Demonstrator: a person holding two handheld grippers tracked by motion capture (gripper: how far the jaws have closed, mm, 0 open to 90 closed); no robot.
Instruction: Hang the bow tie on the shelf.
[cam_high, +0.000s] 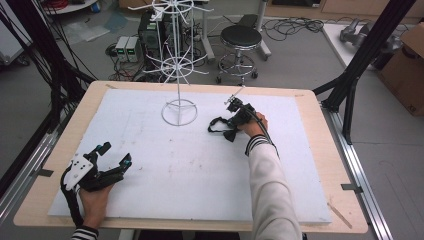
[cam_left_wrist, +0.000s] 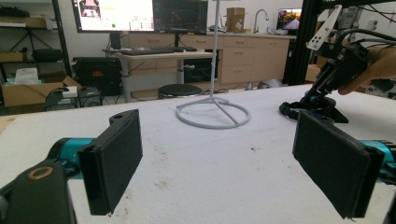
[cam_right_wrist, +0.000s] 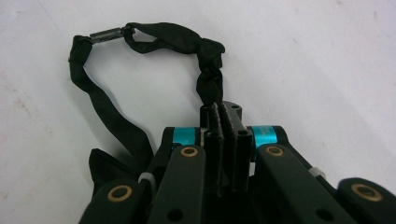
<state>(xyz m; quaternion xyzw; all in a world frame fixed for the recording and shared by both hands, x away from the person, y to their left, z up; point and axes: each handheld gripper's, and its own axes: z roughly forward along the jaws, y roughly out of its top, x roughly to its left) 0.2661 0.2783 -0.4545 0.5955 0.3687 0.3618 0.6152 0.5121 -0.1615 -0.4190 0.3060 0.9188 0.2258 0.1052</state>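
Black fabric strap (cam_right_wrist: 140, 70) lies looped on the white counter (cam_high: 200, 170) beside the wire stand (cam_high: 179, 111), pinched in the closed right hand-held gripper (cam_right_wrist: 223, 122), while the left hand-held gripper (cam_high: 114, 152) rests wide open, empty.

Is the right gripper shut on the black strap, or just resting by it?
Shut on it. In the right gripper view the right gripper has its jaws pressed together with the black strap pinched at their tips, on the white table.
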